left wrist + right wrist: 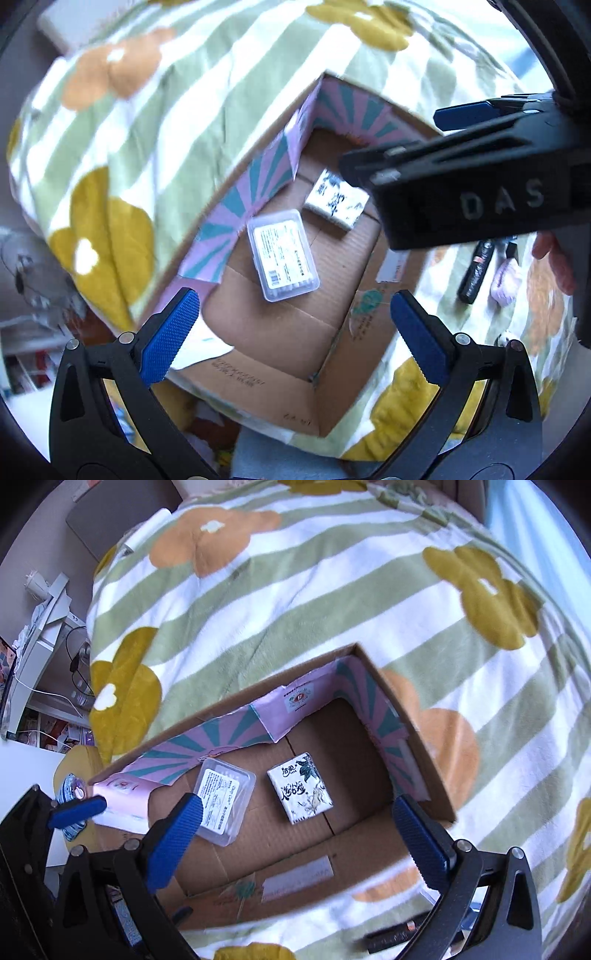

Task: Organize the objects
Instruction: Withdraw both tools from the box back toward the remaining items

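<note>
Both grippers, left gripper and right gripper, hang wide open and empty above the cardboard box on the bedspread, clear plastic case just left of tissue pack on its floor.

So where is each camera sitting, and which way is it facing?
Left wrist: on the left gripper, facing down into the cardboard box; own open blue fingers, the right gripper, a hand.
Right wrist: on the right gripper, facing down into the box; own open fingers.
Shared: clear plastic case, tissue pack, floral blanket.
</note>
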`<action>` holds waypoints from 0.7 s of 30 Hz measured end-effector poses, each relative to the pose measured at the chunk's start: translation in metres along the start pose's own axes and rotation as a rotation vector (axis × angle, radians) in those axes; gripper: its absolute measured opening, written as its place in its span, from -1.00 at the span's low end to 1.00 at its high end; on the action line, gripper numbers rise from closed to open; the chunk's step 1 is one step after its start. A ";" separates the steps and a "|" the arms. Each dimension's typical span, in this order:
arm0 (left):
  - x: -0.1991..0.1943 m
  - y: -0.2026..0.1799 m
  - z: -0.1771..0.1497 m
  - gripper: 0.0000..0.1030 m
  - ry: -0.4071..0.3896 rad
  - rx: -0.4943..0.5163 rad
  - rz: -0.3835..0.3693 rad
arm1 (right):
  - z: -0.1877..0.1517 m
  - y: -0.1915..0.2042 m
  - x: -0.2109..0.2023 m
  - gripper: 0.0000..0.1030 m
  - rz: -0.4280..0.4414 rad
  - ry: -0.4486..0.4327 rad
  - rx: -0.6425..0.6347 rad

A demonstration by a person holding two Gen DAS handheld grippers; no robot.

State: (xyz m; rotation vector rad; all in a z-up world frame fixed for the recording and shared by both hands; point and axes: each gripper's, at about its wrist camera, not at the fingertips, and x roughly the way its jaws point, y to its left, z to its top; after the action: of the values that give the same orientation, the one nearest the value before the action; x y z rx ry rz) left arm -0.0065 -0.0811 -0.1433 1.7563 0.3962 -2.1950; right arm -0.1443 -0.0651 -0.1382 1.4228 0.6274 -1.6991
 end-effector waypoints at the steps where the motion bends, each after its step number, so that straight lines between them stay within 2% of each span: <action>1: -0.008 -0.002 0.000 1.00 -0.013 0.016 0.002 | -0.001 0.003 -0.008 0.99 -0.003 -0.013 0.011; 3: -0.025 0.010 0.004 1.00 -0.032 0.041 -0.009 | -0.008 0.002 -0.027 0.99 -0.003 -0.032 0.043; 8: -0.071 0.009 0.016 1.00 -0.085 0.117 -0.024 | -0.036 -0.012 -0.083 0.99 -0.035 -0.114 0.139; 14: -0.110 -0.021 0.018 1.00 -0.217 0.232 -0.075 | -0.090 -0.037 -0.138 0.99 -0.140 -0.179 0.288; 18: -0.127 -0.053 0.023 1.00 -0.284 0.347 -0.088 | -0.139 -0.057 -0.173 0.99 -0.219 -0.249 0.420; 21: -0.138 -0.078 0.024 1.00 -0.316 0.421 -0.129 | -0.175 -0.070 -0.192 0.99 -0.285 -0.282 0.534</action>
State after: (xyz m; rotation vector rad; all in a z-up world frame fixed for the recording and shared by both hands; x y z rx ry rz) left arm -0.0304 -0.0100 -0.0013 1.5558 -0.0337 -2.7499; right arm -0.0983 0.1633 -0.0036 1.4483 0.2296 -2.3692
